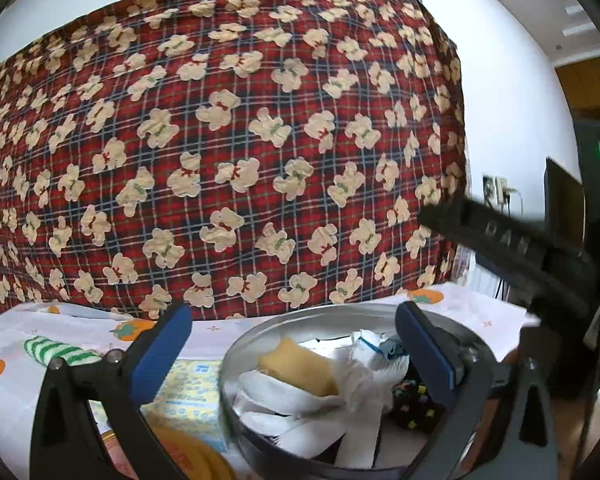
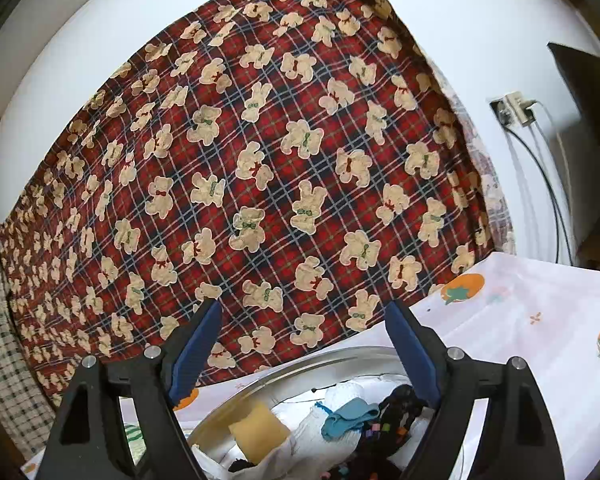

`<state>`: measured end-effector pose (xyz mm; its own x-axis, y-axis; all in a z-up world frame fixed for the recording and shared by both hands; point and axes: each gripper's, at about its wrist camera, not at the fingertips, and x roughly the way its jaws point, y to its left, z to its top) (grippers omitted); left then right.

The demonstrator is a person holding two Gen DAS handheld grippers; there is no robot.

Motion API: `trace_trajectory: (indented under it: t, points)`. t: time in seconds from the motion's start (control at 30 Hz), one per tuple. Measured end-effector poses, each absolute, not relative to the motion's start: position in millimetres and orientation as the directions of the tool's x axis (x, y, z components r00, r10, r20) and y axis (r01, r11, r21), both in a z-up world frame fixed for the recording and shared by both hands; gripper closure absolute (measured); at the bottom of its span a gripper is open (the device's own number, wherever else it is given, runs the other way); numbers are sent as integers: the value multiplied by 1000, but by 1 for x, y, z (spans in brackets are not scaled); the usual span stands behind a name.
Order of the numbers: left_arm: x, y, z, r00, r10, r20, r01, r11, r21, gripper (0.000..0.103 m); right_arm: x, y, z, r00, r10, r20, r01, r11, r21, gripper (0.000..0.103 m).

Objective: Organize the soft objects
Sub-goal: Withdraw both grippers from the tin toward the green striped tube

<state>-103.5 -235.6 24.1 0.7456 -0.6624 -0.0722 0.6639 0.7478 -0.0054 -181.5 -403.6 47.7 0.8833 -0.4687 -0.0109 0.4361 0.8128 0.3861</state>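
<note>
The metal bowl [image 1: 236, 354] ran off the bottom edge; its cloths [image 1: 300, 396] lay low between the wide-open, empty left gripper [image 1: 292, 344] and right gripper [image 2: 302, 344].

A persimmon-print cloth [image 1: 480, 312] covers the surface, bearing a metal basin [image 1: 236, 360] and striped sock [image 1: 60, 350].
</note>
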Motion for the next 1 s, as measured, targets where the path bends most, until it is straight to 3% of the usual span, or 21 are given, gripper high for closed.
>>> trace_trajectory:
  t: [0.2, 0.67, 1.0]
  points:
    - [-105, -213, 25, 763, -646, -20, 645, 762, -56, 0, -179, -379, 41, 880, -476, 16, 441, 827, 348, 17]
    - [-95, -159, 25, 797, -603, -28, 602, 798, -31, 0, -181, -342, 33, 875, -483, 29, 460, 850, 257, 17]
    - [-66, -97, 23, 877, -479, -21, 478, 877, -46, 0, -179, -317, 29, 881, -472, 17, 457, 861, 222, 17]
